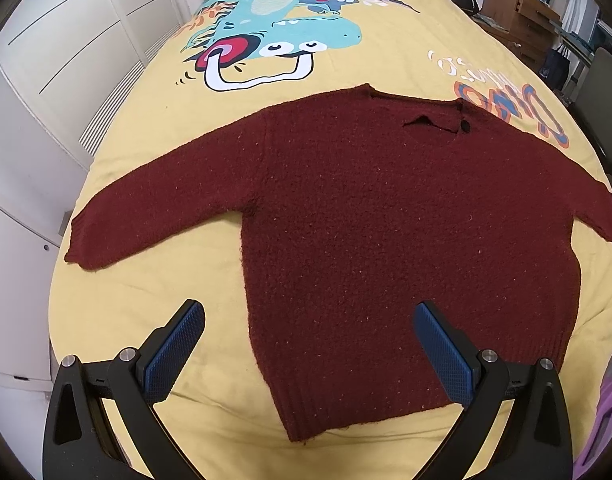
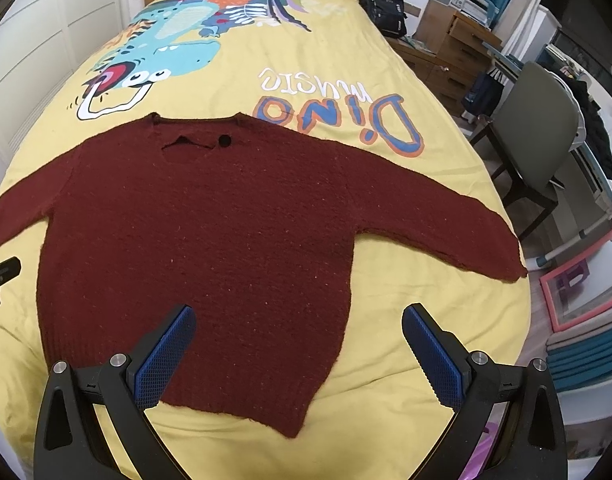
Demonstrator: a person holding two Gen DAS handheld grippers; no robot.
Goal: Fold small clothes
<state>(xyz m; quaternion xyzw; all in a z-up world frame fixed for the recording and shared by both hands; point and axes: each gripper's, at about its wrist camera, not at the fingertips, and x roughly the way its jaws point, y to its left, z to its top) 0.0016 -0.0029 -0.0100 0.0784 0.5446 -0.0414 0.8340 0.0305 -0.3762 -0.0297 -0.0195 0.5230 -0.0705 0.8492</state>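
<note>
Beside the bed (image 2: 386,80), a chair (image 2: 538,128).

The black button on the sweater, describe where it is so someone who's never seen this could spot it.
Start at the yellow bedspread with the dinosaur print; a dark red sweater lies flat on it, sleeves spread. At the neckline, by the slit, sits the button, the only black spot on the red knit.

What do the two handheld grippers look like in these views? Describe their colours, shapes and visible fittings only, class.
The left gripper and the right gripper look alike: black angular plastic frames with triangular cut-outs, round silver bolt heads at the joints, and two long flat fingers faced with blue cross-hatched textured pads. No cables, markings, hands or sleeves show.
</note>
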